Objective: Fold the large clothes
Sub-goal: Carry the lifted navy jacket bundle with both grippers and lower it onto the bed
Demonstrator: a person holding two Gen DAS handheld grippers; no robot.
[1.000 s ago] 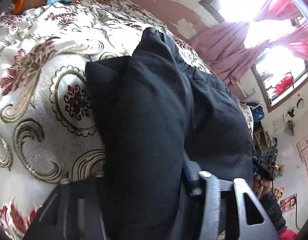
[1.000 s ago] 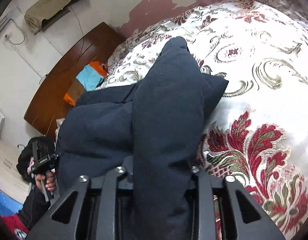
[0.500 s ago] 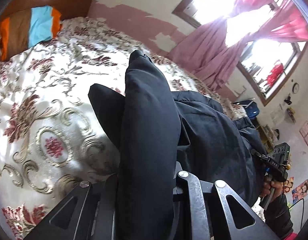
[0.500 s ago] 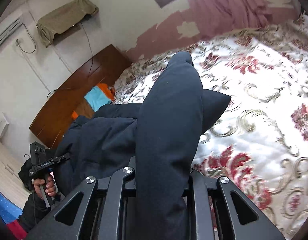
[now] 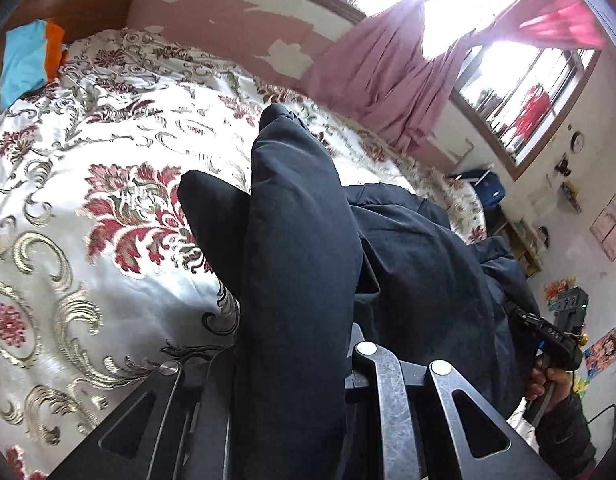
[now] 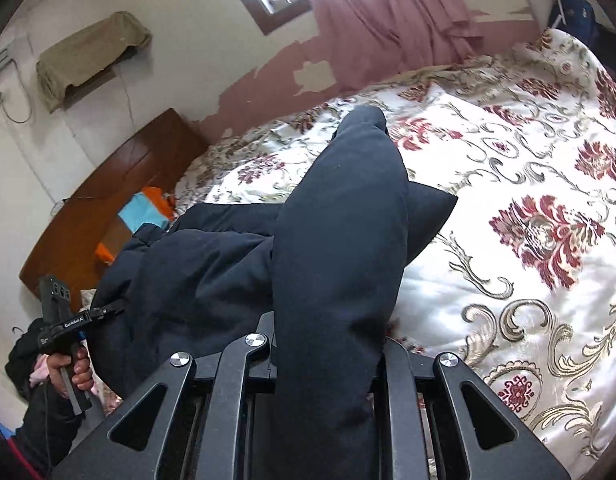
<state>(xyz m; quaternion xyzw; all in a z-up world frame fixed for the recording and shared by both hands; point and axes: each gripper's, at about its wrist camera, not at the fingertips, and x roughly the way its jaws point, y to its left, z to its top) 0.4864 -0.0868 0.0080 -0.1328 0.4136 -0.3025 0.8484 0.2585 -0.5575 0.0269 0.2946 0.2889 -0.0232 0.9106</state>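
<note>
A large dark navy garment [image 5: 300,220] hangs in a thick fold from my left gripper [image 5: 292,344], which is shut on it; the cloth hides the fingertips. In the right wrist view the same garment [image 6: 339,208] runs up between the jaws of my right gripper [image 6: 327,340], also shut on it. The garment's middle sags between the two grippers, above the floral bedspread [image 5: 88,240]. Each camera sees the other gripper at the garment's far edge: the right gripper [image 5: 519,316] and the left gripper [image 6: 108,312], each held by a hand.
The white bedspread [image 6: 527,280] with red and gold flowers covers the bed. A wooden headboard [image 6: 108,208] and an orange and blue cloth [image 5: 24,56] are at its head. Pink curtains [image 5: 387,80] hang by the window. A blue bag [image 5: 483,188] stands past the bed.
Both grippers have risen and drawn back from the bed with the garment in them. The fold now hangs higher over the bedspread, and more of the walls and window shows.
</note>
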